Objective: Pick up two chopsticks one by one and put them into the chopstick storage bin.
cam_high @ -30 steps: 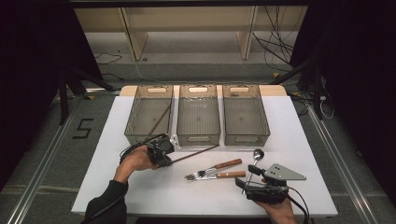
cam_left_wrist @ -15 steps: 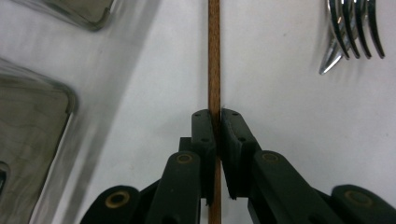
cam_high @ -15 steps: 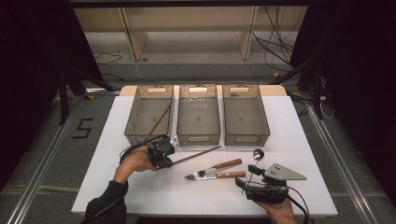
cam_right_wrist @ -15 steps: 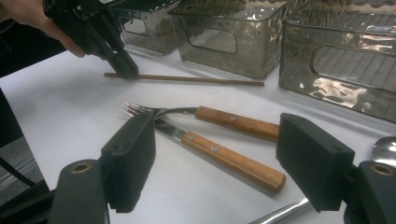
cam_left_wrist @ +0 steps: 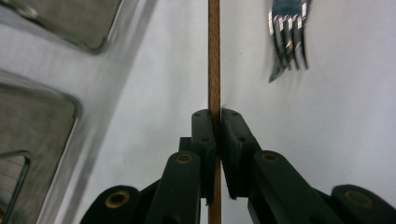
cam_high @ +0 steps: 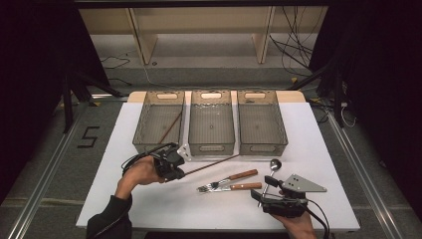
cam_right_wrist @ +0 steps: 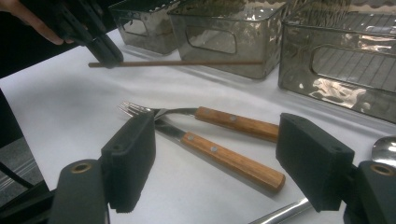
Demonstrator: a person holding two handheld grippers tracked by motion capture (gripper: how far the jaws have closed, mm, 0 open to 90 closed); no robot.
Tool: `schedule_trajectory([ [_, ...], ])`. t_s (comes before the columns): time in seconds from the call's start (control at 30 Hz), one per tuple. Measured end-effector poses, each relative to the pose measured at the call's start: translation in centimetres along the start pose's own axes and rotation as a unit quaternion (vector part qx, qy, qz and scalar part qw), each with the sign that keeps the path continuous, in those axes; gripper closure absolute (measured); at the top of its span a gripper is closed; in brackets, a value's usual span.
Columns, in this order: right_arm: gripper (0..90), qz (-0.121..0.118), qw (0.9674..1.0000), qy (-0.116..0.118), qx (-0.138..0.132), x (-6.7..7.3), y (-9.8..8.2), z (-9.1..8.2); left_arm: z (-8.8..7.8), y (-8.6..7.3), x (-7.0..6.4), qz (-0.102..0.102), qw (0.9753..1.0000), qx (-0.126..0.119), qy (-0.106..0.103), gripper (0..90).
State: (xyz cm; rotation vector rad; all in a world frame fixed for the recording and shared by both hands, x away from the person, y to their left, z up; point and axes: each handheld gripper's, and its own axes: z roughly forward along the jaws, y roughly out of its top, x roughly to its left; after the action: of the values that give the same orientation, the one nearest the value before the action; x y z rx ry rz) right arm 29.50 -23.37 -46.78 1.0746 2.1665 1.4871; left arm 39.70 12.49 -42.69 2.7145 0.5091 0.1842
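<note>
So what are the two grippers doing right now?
Left gripper: closed on the chopstick.
Right gripper: open, holding nothing.

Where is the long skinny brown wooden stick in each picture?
High view: the thin brown wooden chopstick lies left of centre, held by the left gripper.
Left gripper view: upright in the middle, pinched.
Right gripper view: level, upper left.
Shared landmark: the wooden-handled forks.

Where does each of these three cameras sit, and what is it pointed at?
High view: above the near table edge, looking forward and down on three bins; both forearms enter below.
Left gripper view: rides the left gripper, looking along jaws shut on the chopstick.
Right gripper view: rides the right gripper, jaws open, facing two forks.
Shared: the chopstick and forks appear in every view.
</note>
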Motion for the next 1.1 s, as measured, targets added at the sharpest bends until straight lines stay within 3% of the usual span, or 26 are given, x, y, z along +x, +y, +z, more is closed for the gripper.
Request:
schedule_trajectory([
  [0.2, 29.3, 0.0, 1.0, -0.001, -0.003, 0.0, 0.0, 0.0, -1.8, 0.1, -0.1, -0.018, 0.9986, -0.047, 0.016, 84.1],
  [0.33, 29.2, 0.001, 1.0, -0.001, -0.002, 0.0, 0.0, 0.0, -2.8, -0.3, 0.7, -0.06, 0.9937, -0.088, 0.035, 84.1],
  [0.6, 29.2, 0.005, 1.0, -0.003, -0.004, -0.1, 0.0, -0.1, -3.5, -1.1, 2.2, -0.104, 0.9854, -0.122, 0.058, 84.1],
  [0.8, 29.2, 0.006, 1.0, -0.003, -0.004, -0.2, 0.0, -0.1, -4.0, -1.1, 3.3, -0.135, 0.977, -0.145, 0.079, 84.1],
  [1.1, 29.2, 0.007, 1.0, -0.003, -0.005, -0.3, 0.0, -0.1, -4.4, -1.7, 7.2, -0.196, 0.9619, -0.159, 0.106, 84.1],
])
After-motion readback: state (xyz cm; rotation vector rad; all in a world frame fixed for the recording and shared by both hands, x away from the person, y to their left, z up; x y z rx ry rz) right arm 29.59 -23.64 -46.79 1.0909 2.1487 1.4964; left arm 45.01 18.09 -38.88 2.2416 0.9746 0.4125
